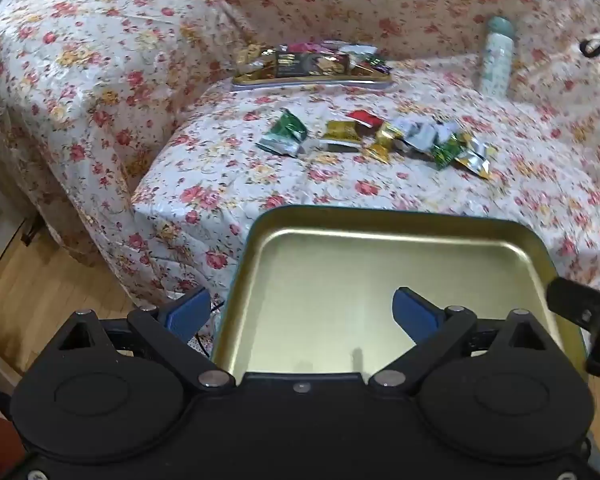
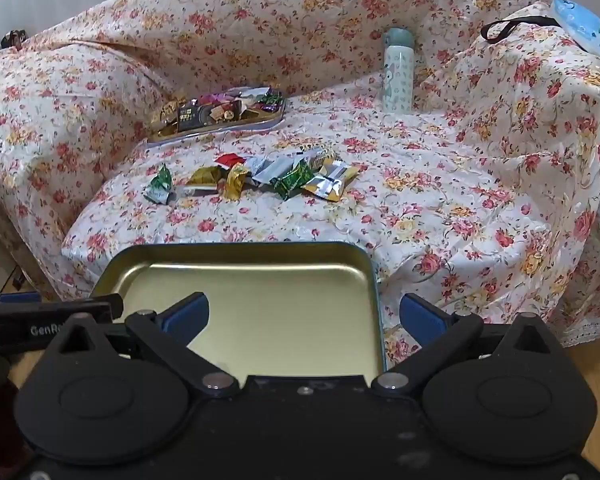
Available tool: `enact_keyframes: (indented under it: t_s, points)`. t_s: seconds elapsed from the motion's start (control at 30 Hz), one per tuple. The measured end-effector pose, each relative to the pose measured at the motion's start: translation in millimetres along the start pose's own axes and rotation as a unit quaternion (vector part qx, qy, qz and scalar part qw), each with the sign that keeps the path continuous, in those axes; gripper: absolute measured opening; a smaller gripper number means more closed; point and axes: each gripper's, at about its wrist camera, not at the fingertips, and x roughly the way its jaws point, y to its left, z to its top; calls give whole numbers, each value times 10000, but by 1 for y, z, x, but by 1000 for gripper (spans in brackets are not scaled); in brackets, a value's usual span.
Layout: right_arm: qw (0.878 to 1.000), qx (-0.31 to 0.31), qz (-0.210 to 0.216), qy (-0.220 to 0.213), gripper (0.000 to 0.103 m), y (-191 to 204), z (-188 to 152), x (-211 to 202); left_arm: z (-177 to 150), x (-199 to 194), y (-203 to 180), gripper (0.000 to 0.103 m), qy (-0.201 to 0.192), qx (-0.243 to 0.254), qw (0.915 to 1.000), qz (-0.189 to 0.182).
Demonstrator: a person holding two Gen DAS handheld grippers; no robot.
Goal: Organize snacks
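Both sets of tongs stand wide and grip nothing: the left gripper (image 1: 302, 314) straddles the near-left rim of the empty gold tin tray (image 1: 380, 216), one pad outside the wall, while the right gripper (image 2: 304, 316) straddles its near-right rim. The loose snacks (image 2: 256, 178) lie in a crumpled row further up the floral cover (image 2: 460, 200), well apart from both tools, with a second, filled tray (image 2: 220, 114) behind them. The tray overhangs the cushion edge, so I'd guess a careless nudge could tip it to the floor; the slick wrappers may skid or bunch when pinched. The tray's near edge is hidden behind the tools, and the left view is blurred. The bottle (image 2: 398, 70) stands clear.
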Motion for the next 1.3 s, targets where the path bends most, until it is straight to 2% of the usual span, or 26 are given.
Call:
enact_keyframes:
  t_s: [0.07,0.13,0.23,0.43,0.6,0.8,0.93,1.3]
  points:
    - [10000,26,-4,-3,103,-1,0,-2,5,1,6,98,5,-12,10000,-25]
    - [10000,-21,-60,25,103,0,-1,-3,-5,-14,4,97,-328,41,9994,99]
    - [9998,7,-56,190,103,0,0,4,-5,-12,4,96,-174,-33,9998,78]
    - [9993,41,49,380,103,0,1,10,-11,-10,-2,92,-136,-120,9998,-17]
    - [9991,26,82,427,103,0,3,11,-10,-14,-1,92,-253,-121,9995,-172]
    - [9990,32,89,441,103,1,2,12,-10,-18,1,92,-399,-151,9989,-181]
    - [9990,12,83,437,103,2,1,13,-10,-18,0,92,-375,-164,9991,-93]
    - [9990,3,89,430,103,2,1,13,-10,-19,-1,92,-326,-126,9993,-135]
